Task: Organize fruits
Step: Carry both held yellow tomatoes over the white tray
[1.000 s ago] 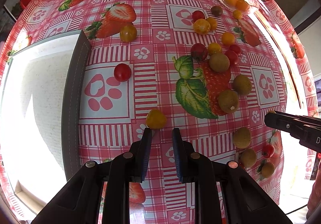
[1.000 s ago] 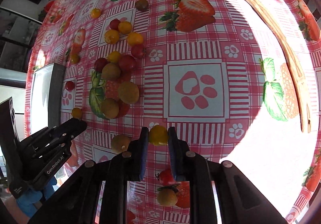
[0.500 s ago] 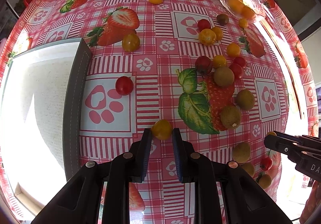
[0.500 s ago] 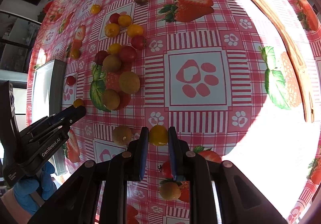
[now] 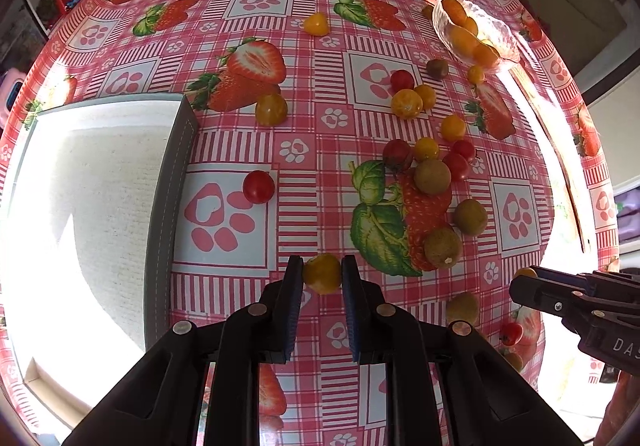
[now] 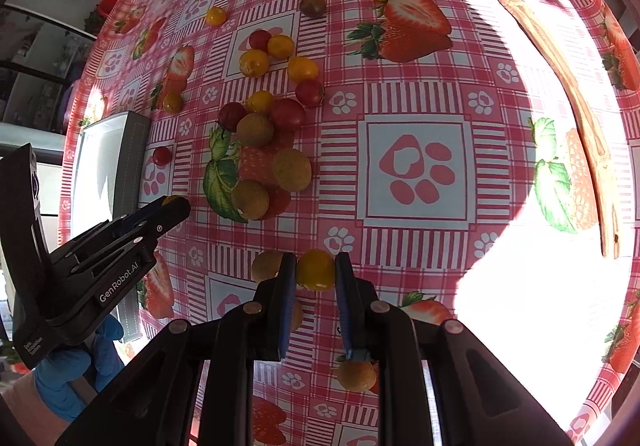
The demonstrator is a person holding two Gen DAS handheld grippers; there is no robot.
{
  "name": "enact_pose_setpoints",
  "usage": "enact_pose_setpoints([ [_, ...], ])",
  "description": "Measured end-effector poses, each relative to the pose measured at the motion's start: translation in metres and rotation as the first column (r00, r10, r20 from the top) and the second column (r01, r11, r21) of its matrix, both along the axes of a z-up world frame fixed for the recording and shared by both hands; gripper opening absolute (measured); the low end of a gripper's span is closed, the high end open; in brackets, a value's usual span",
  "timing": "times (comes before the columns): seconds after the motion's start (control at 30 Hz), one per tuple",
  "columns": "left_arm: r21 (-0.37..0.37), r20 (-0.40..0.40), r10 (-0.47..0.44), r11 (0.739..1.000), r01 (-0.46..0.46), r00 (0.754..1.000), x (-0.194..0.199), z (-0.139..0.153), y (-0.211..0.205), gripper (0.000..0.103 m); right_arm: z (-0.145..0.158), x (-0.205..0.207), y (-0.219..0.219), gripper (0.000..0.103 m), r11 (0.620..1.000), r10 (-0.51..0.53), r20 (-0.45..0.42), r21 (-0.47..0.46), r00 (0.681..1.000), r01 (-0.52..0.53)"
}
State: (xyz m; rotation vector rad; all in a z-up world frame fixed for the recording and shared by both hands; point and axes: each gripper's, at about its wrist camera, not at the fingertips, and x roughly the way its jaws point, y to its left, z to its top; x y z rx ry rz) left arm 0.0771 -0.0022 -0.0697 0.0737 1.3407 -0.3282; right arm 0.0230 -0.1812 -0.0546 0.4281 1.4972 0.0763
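Both tools are closed on fruit: the left tool pinches a yellow cherry tomato between its blue pads, low over the table, and the right tool holds another yellow tomato the same way.

These fruits look light, smooth-skinned and soft, so they would probably slip or split under a hard squeeze. Pads across the widest part, as now, seems the safest hold.

Outward lie brown round fruits, red tomatoes and more yellow ones scattered on the cloth. A glass bowl at the far edge already holds yellow fruit, and a white box sits to the left.

A second ago the left tool's tomato lay on the cloth just ahead of its tips; now it is between the pads, whose jaws have just been closing onto it. The right tool's hold looks unchanged.
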Motion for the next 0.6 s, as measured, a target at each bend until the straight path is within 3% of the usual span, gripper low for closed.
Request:
enact_pose_setpoints([
  [0.27, -0.025, 0.066, 0.103, 0.994, -0.102, 0.992, -0.006, 0.032, 0.052, 0.021, 0.021, 0.023, 0.042, 0.021, 0.995, 0.101, 0.039, 0.009, 0.994, -0.101],
  [0.6, 0.04, 0.116, 0.252, 0.965, -0.258, 0.961, -0.016, 0.038, 0.144, 0.021, 0.033, 0.05, 0.137, 0.021, 0.962, 0.268, 0.069, 0.04, 0.961, -0.271],
])
